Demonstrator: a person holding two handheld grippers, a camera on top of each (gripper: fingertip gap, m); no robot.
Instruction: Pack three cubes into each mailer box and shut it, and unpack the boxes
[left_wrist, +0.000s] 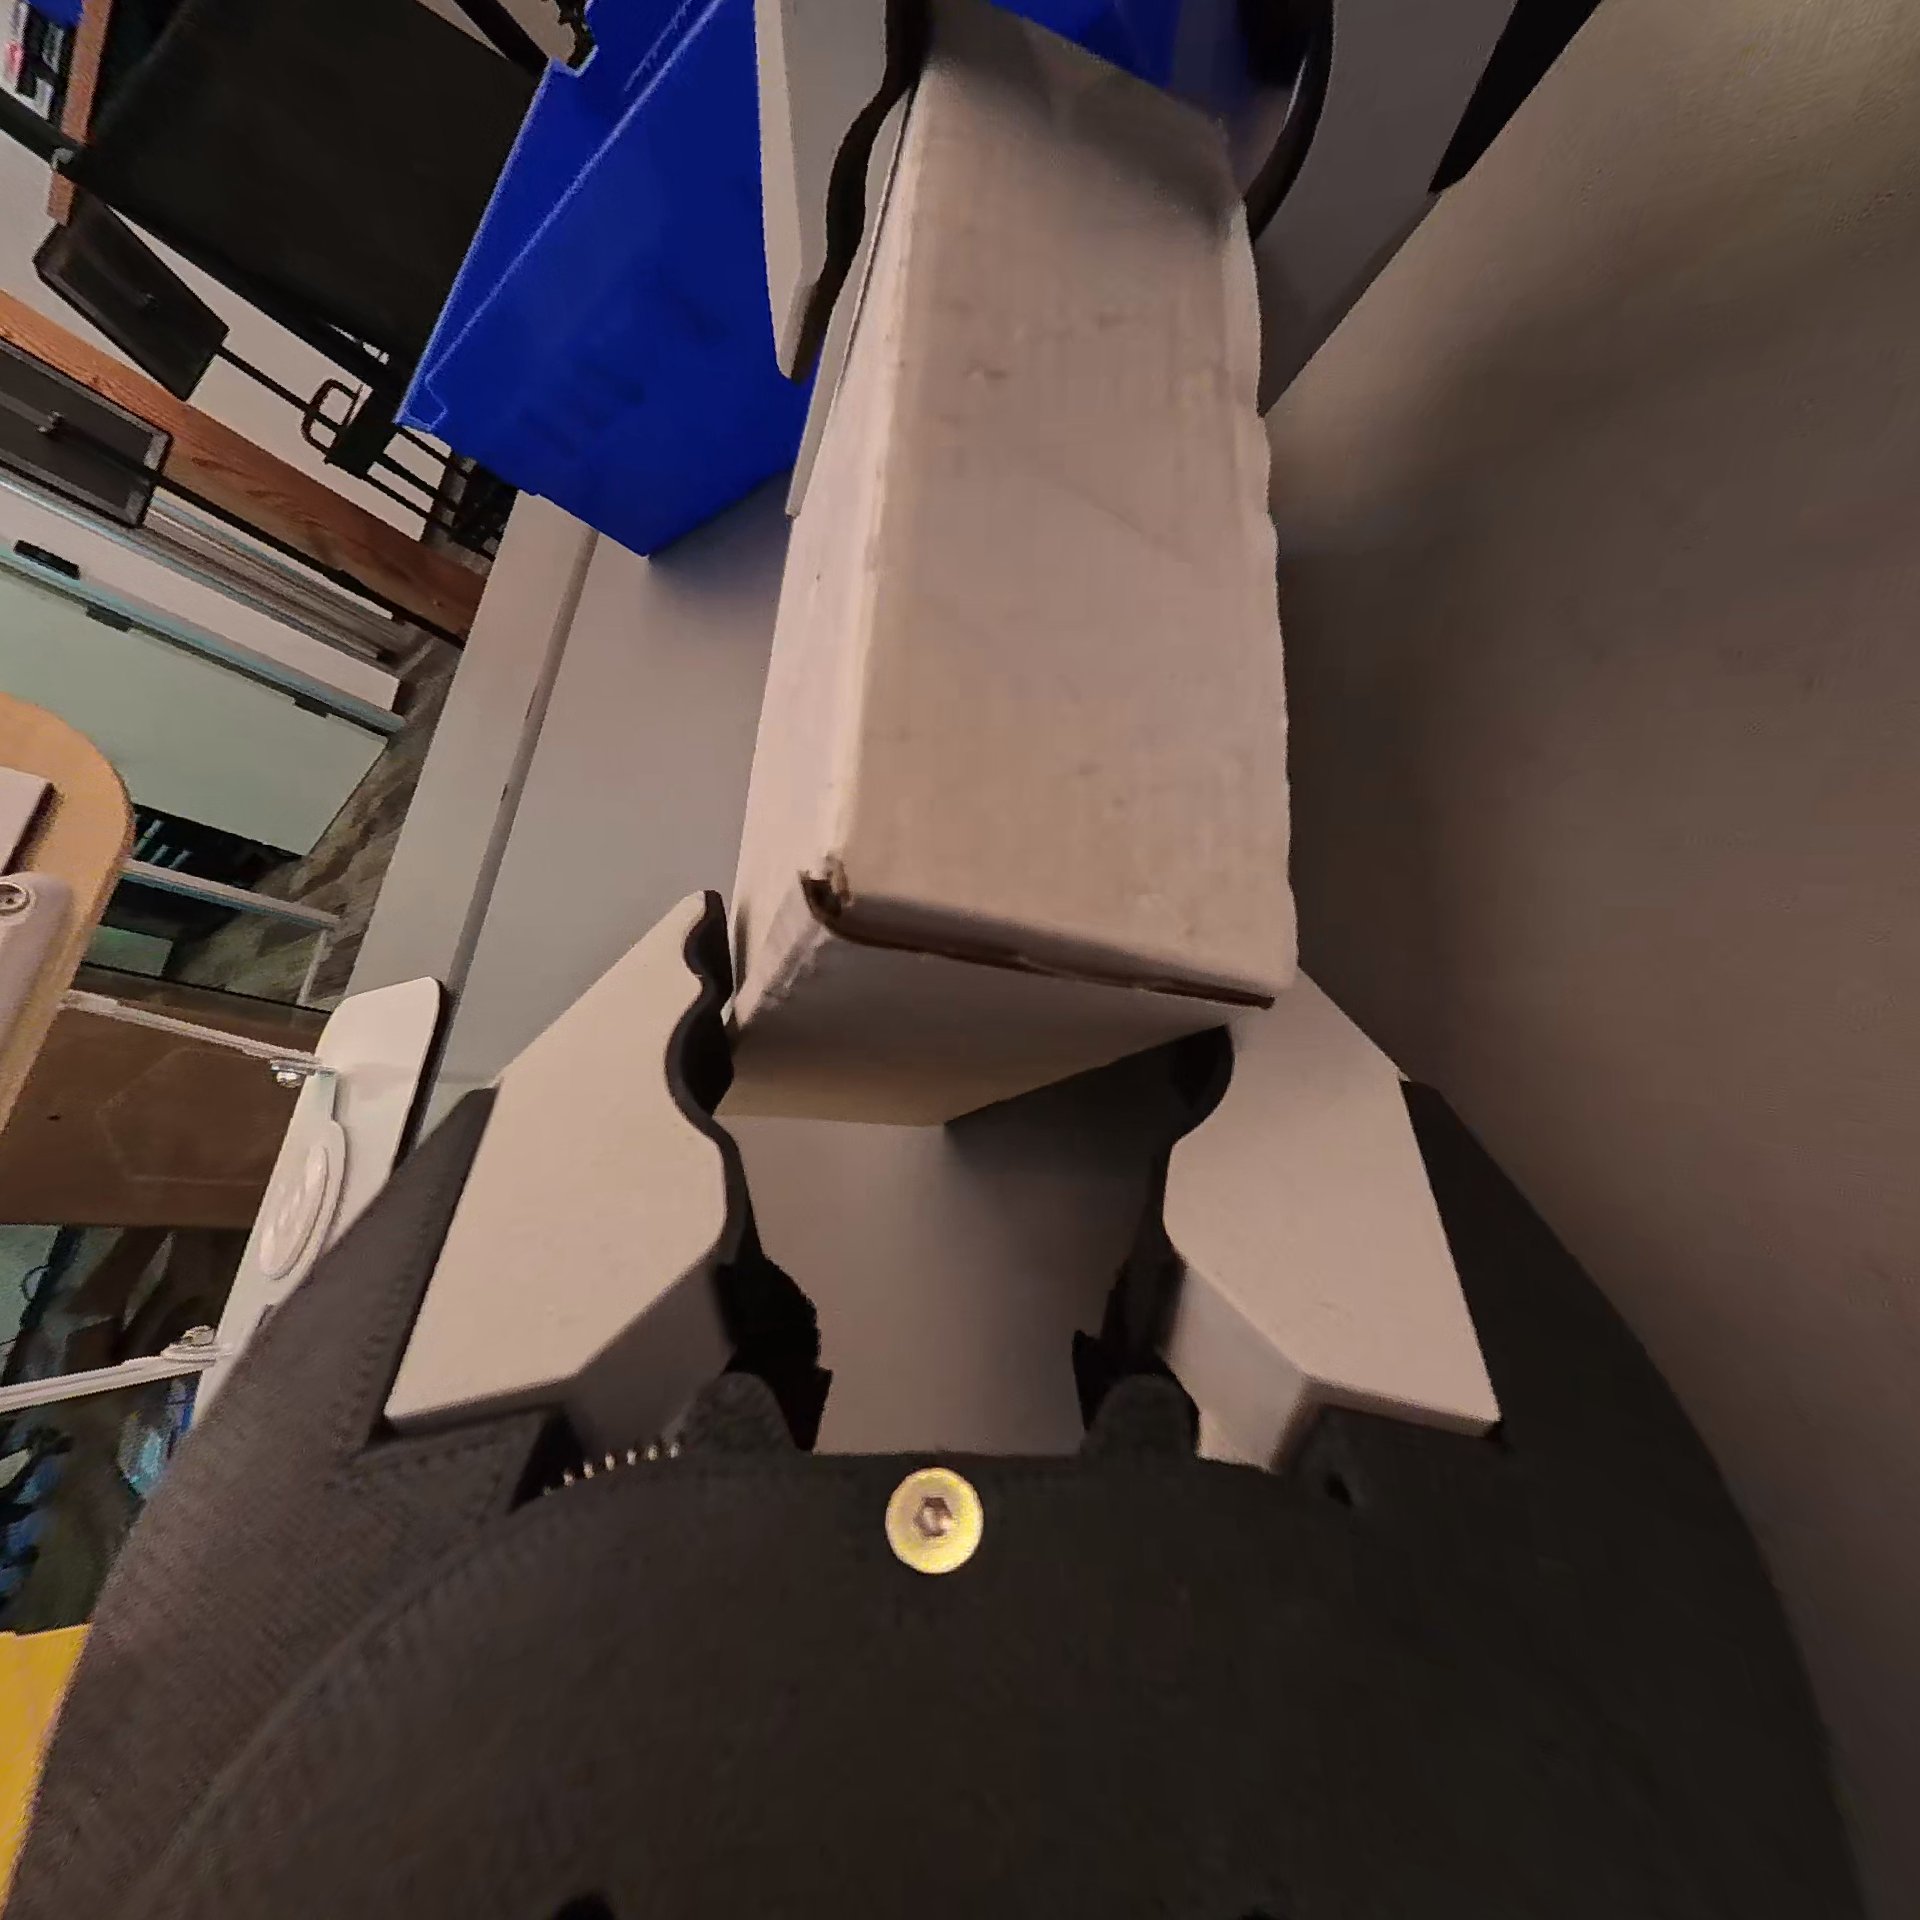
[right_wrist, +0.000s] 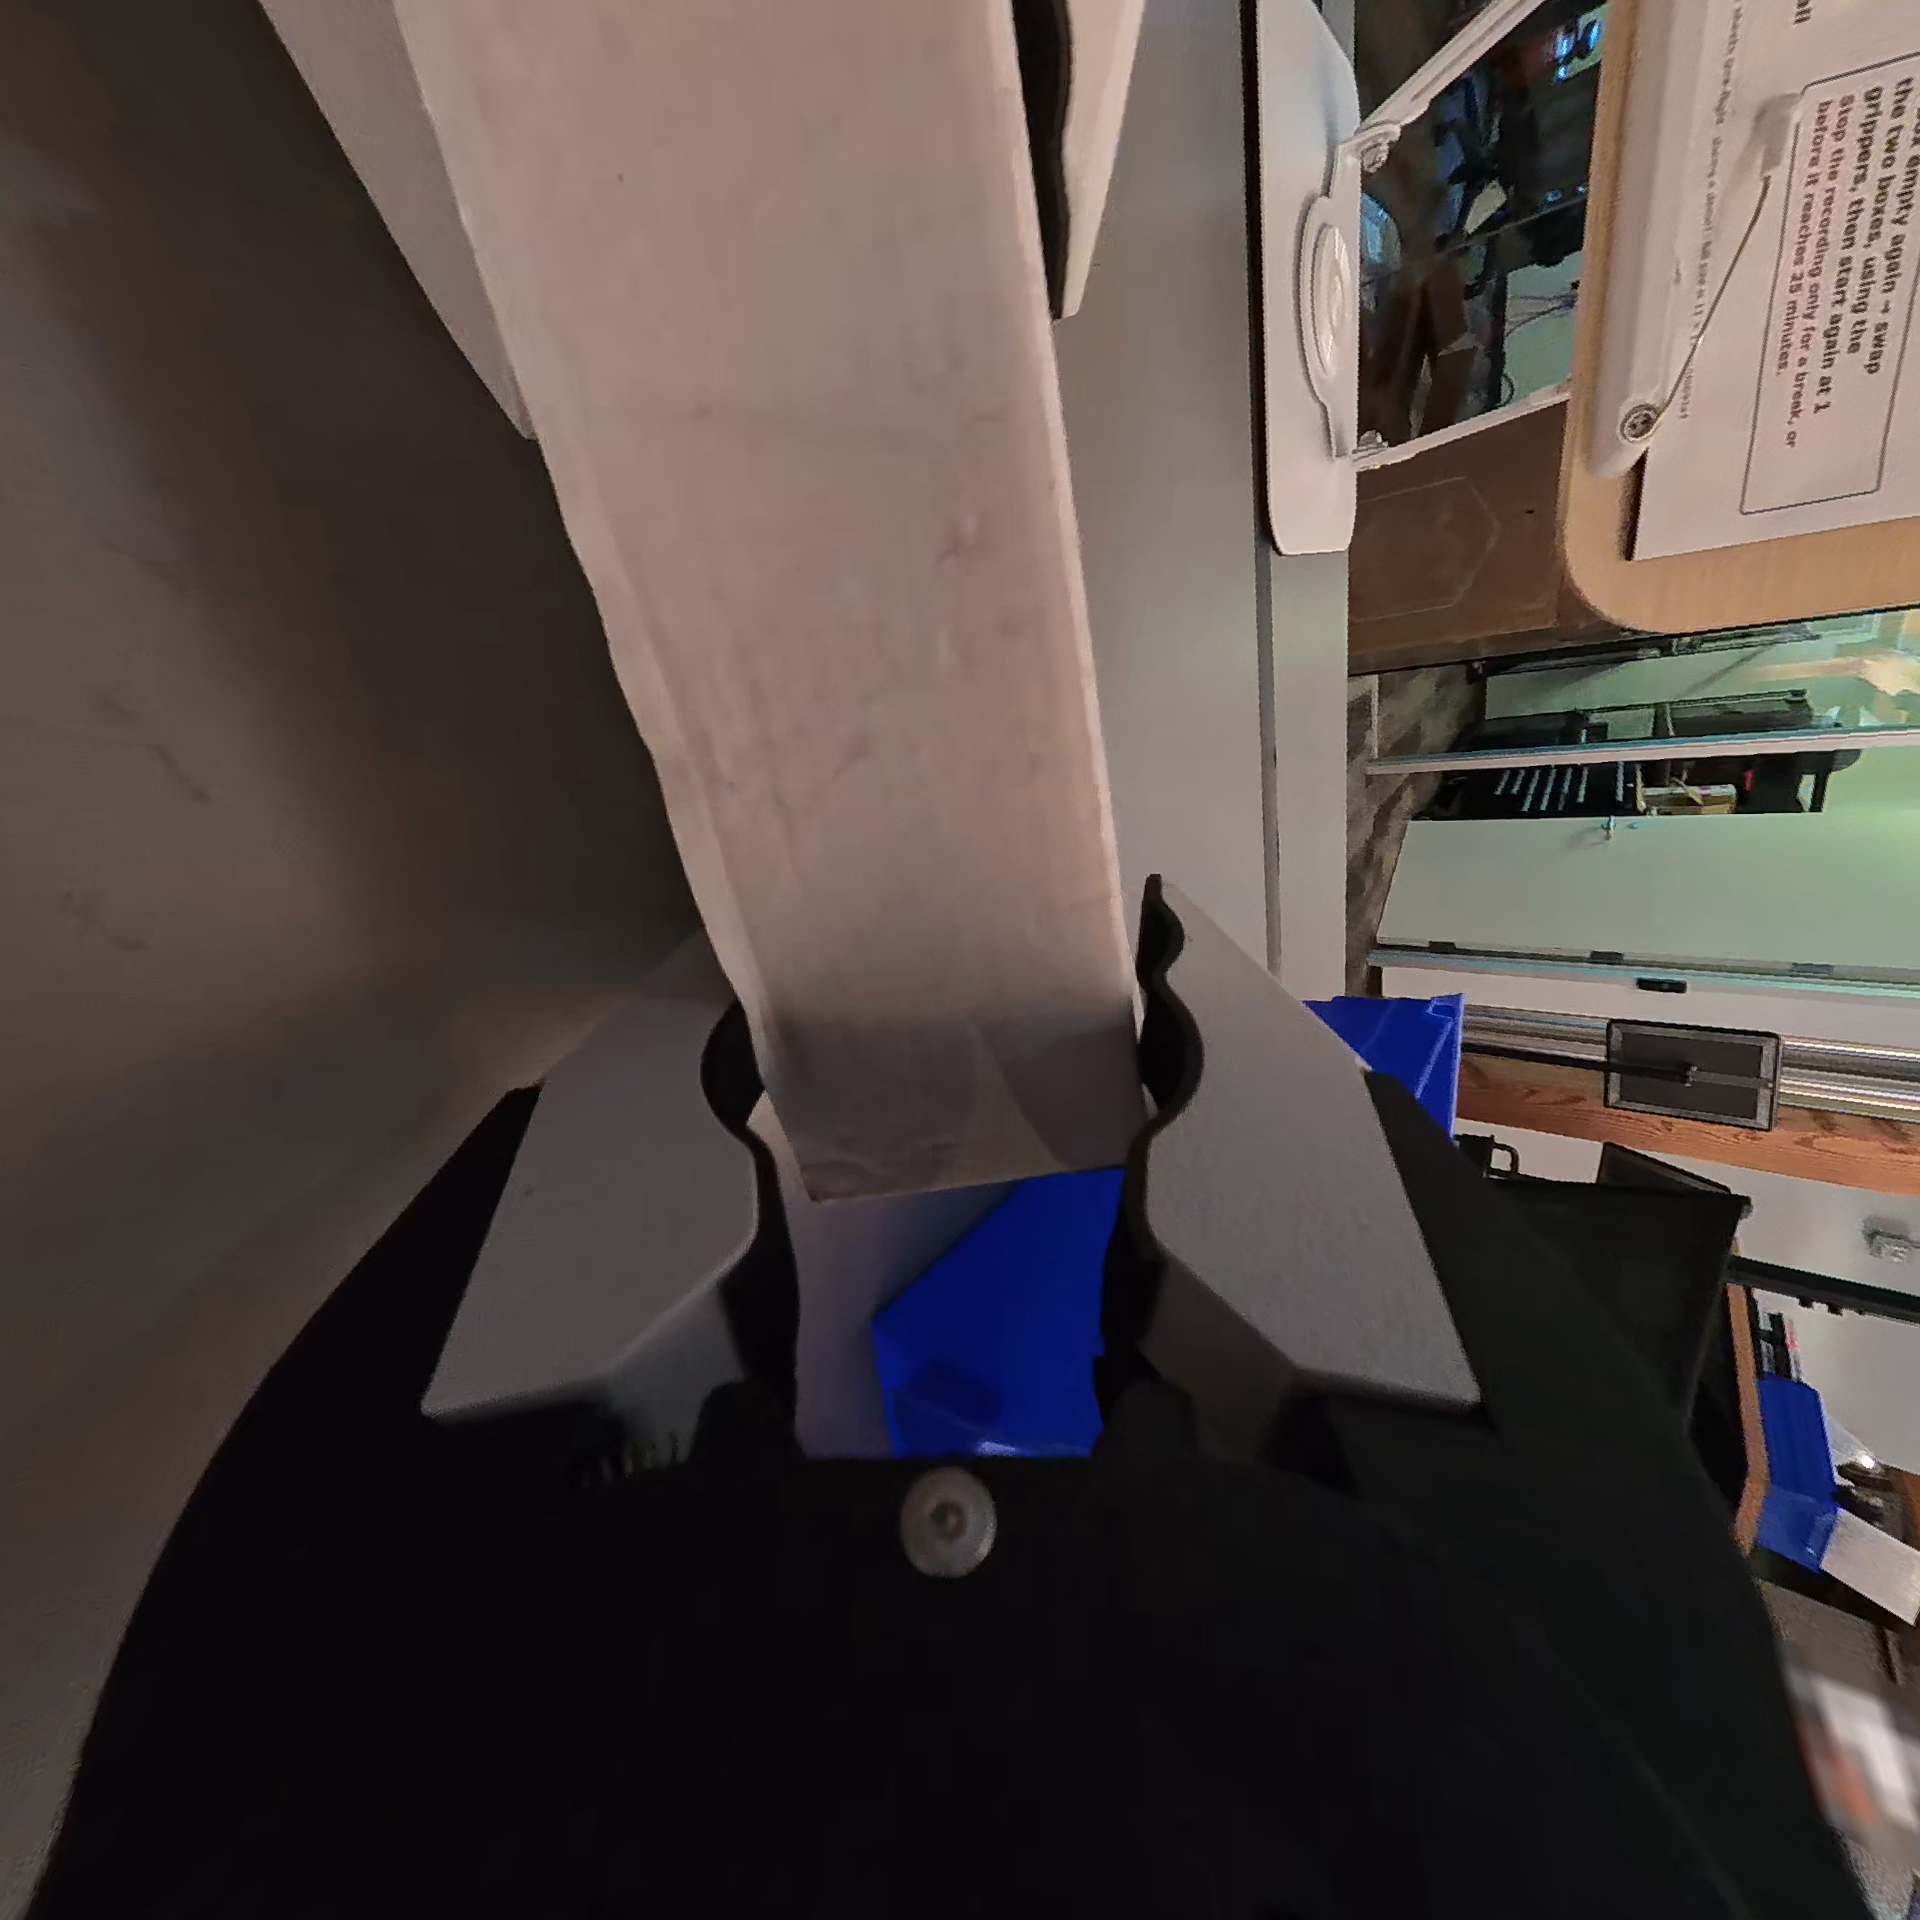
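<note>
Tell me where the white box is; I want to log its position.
The box is held lengthwise between both tongs: the left tongs grip its near end in the left wrist view, the right tongs its other end, beside the blue bin.

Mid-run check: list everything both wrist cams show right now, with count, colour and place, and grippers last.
mailer box: one, white, shut, held by its two ends above the table
table: one, grey, under the box
bin: one, blue, on the table beyond the box
clipboard with a printed sheet: one, light wood, off the table edge
left gripper: grey fingers, black body, on the box's near end
right gripper: same build, on the opposite end
</note>
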